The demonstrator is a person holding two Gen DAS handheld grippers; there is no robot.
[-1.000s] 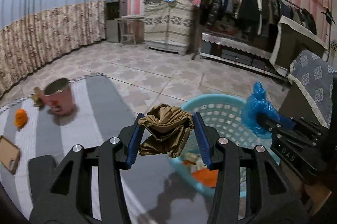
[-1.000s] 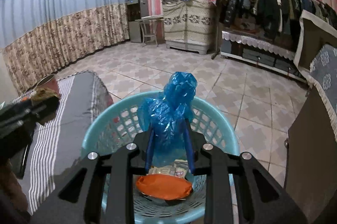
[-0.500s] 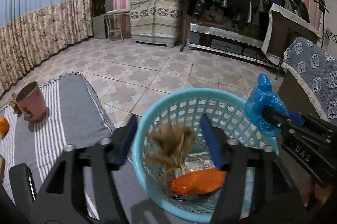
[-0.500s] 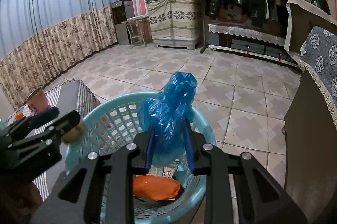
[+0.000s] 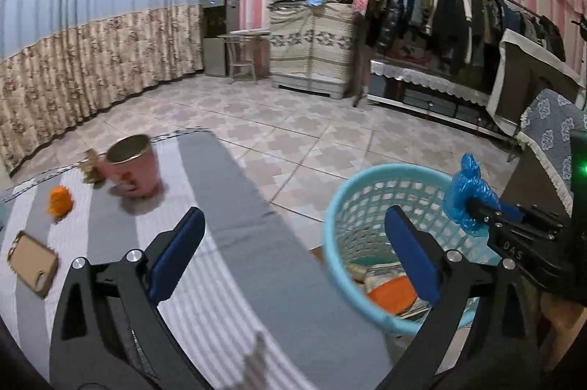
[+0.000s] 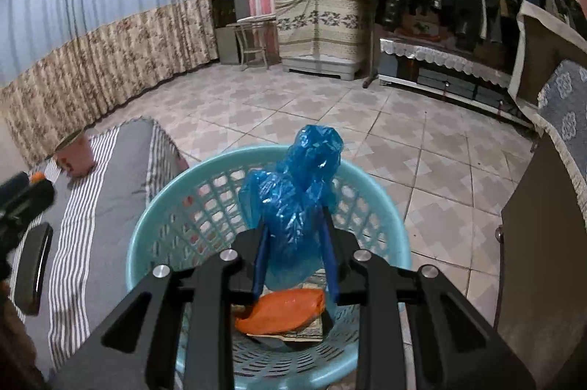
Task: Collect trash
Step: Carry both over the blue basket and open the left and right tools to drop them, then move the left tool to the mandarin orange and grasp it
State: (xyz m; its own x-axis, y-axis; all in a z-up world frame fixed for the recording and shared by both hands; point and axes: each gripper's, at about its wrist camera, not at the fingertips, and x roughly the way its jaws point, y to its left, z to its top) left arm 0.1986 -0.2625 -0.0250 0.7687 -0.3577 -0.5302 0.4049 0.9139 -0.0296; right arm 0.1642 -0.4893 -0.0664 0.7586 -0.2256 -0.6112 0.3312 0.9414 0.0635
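In the left wrist view the left claw (image 5: 293, 243) fills the lower half of the frame, released, its blue-padded fingers (image 5: 176, 258) spread wide with nothing between them; its jaws have just been opening. Between and beneath them lies the grey and white striped cloth covering the tabletop (image 5: 227, 243). The right-hand finger of this claw overlaps the near rim of the round light-blue plastic lattice basket (image 5: 352, 206), which stands at the lower right of the frame beside the tabletop's edge. Inside the basket, low in the frame, lie a flat orange wrapper (image 5: 389, 294) and some paper scraps just beside it.

At the right edge of that view the right claw (image 5: 473, 206) reaches in from the right, clenched on a crumpled blue plastic bag (image 5: 466, 192), which hangs above the far right part of the basket's rim.

In the right wrist view the same claw sits at lower centre, its two blue pads pressed against the lower part of the bag, whose crumpled top rises above the fingertips at mid-frame. The bag is directly over the basket's opening, with the orange wrapper below it on the basket floor.

On the striped cloth at the left of the left wrist view stand a pink cup with a metallic inside (image 5: 132, 166), a small orange lump (image 5: 60, 201) to its left, and a tan phone case (image 5: 31, 263) near the left edge.
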